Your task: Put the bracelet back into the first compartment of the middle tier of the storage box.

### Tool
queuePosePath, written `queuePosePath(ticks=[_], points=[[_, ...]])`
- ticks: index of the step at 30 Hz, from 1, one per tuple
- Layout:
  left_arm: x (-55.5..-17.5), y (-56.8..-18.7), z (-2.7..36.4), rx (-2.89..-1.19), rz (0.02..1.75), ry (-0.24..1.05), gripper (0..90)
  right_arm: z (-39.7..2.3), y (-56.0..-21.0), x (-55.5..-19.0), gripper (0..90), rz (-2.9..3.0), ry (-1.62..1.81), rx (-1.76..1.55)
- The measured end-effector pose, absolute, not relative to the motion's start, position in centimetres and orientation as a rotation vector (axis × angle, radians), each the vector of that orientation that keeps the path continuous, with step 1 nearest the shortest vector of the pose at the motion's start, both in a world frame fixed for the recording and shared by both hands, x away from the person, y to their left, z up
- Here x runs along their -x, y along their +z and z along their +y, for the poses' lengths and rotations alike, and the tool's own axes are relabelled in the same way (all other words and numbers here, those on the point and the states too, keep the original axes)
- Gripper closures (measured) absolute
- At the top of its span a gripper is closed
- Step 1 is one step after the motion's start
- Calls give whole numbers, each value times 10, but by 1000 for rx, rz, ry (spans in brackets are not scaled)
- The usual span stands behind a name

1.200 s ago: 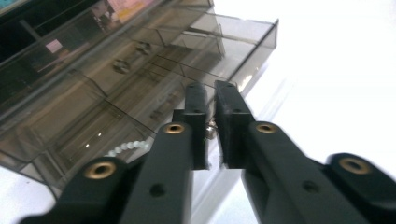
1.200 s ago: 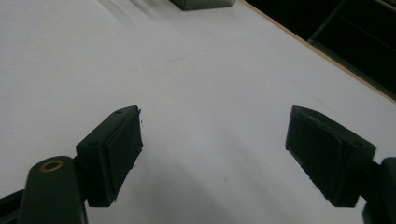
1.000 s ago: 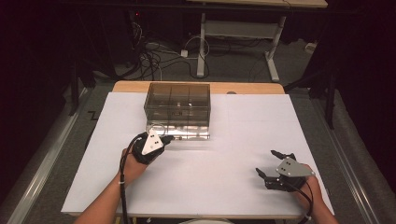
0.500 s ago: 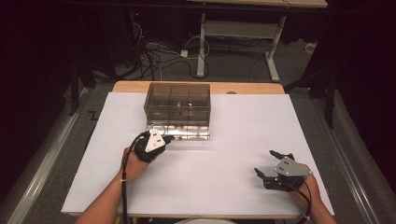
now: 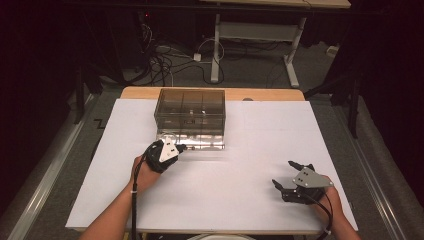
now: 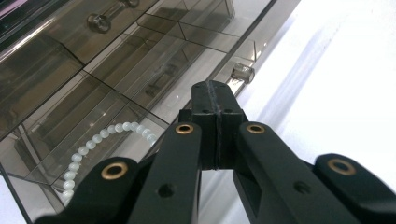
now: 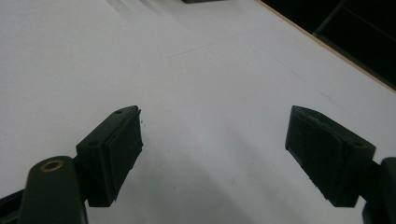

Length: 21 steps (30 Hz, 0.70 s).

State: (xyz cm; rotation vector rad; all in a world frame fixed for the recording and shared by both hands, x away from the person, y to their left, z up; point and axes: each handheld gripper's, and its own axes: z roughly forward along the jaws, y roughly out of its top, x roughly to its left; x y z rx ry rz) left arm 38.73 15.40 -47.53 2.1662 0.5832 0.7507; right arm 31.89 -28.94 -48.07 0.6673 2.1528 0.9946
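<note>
A smoky clear drawer box [image 5: 190, 107] stands at the back middle of the white table. Its bottom drawer [image 5: 200, 142] looks pulled out toward me. My left gripper [image 5: 183, 148] is shut, empty, with its tip at the drawer's front left part. Seen from the left gripper, the jaws [image 6: 215, 100] press together just short of a small clear knob [image 6: 243, 72]. A white bead bracelet [image 6: 95, 147] lies inside a clear compartment to their left. My right gripper [image 5: 283, 173] rests open near the front right; its jaws [image 7: 212, 149] stand wide apart over bare tabletop.
The white table surface [image 5: 260, 135] spreads wide around both hands. A wooden edge [image 5: 270, 94] runs along the back. Behind the table are cables [image 5: 165, 60] on the floor and a white desk frame [image 5: 260, 35].
</note>
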Motion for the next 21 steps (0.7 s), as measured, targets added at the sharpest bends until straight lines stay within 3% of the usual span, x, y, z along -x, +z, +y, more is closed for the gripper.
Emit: queuePosePath(ticks=[21], points=[[-385,-478,157,-2184,604,781,880,-286,-479,-324,196,2156,1011,-653]])
